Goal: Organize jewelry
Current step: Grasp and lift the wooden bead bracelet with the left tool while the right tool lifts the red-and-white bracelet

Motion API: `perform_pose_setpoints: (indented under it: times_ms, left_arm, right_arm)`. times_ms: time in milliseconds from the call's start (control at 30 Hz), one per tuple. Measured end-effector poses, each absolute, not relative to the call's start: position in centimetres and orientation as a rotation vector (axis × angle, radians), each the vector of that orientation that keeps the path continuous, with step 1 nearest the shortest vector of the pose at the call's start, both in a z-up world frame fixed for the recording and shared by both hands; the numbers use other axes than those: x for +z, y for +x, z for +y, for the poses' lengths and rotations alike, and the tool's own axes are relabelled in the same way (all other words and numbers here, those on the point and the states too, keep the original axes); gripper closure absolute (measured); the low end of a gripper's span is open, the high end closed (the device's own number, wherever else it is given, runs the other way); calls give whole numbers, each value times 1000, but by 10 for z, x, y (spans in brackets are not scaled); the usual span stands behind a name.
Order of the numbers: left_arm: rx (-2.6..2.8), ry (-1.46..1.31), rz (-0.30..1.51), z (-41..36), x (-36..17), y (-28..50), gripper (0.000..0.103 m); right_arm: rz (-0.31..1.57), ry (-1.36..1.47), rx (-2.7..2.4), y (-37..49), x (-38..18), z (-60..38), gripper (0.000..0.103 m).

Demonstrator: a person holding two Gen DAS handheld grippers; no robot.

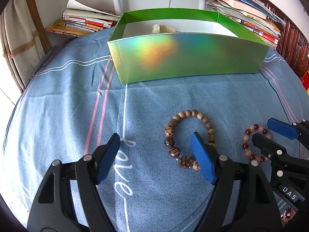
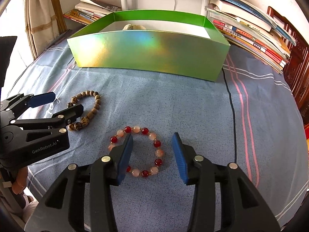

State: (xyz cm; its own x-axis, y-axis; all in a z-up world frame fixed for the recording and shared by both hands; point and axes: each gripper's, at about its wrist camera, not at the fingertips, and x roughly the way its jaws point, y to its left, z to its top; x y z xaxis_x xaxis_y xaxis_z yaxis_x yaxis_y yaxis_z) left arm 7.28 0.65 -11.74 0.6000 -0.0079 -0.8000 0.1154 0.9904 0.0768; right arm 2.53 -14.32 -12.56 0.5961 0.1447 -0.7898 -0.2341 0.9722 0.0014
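A brown wooden bead bracelet (image 1: 174, 133) lies on the blue cloth; it also shows in the right wrist view (image 2: 90, 106). My left gripper (image 1: 156, 137) is open, its right finger inside the bracelet's loop and its left side between the fingers. A red and pink bead bracelet (image 2: 154, 145) lies to the right; it also shows in the left wrist view (image 1: 249, 131). My right gripper (image 2: 153, 138) is open, its left finger inside that loop. A shiny green box (image 1: 185, 58) stands behind, open, with a pale beaded item (image 1: 158, 28) inside.
Stacks of books (image 1: 83, 22) lie at the back left and back right (image 2: 249, 32). A curtain (image 1: 17, 44) hangs at the left. A thin black cable (image 2: 231, 104) runs over the cloth (image 1: 58, 100) on the right.
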Motion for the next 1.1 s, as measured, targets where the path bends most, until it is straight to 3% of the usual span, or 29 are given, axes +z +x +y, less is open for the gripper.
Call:
perform_pose_setpoints:
  times_ms: [133,400,433,500,533,633,667,833,1100]
  left_arm:
    - [-87,124,928,5,-117,72,33]
    - [-99,138,929,0,-117,72,33]
    - [-99,140,929,0,-117,71,33]
    - [-113,137,929,-2,-116,70,41]
    - [-138,126,933,-3,-115,69,52]
    - [-179,132,933,-11,-113,66,86]
    - [-187,141,935,-14,-113,65,92]
    - [-191,134,939,-15,-104,69,92]
    - [-237,123,819,-16,-42,76,92]
  right_arm:
    - [905,-103,219,25,-125,-144,60]
    - [898,-114,221,23,-124,-143,60]
    - [897,-111,227,22,-124,-144,65]
    - [896,-111,239,21,-123,-144,87]
    - [899,-111,241,21,-123,-144,95]
    - [906,-103,237,22,-121,-144,95]
    - [907,-96,239,22,-120,-144,95]
    - [835,-80,236,22,-93,-151,95]
    - [645,-69,229,30,-17,-162,95]
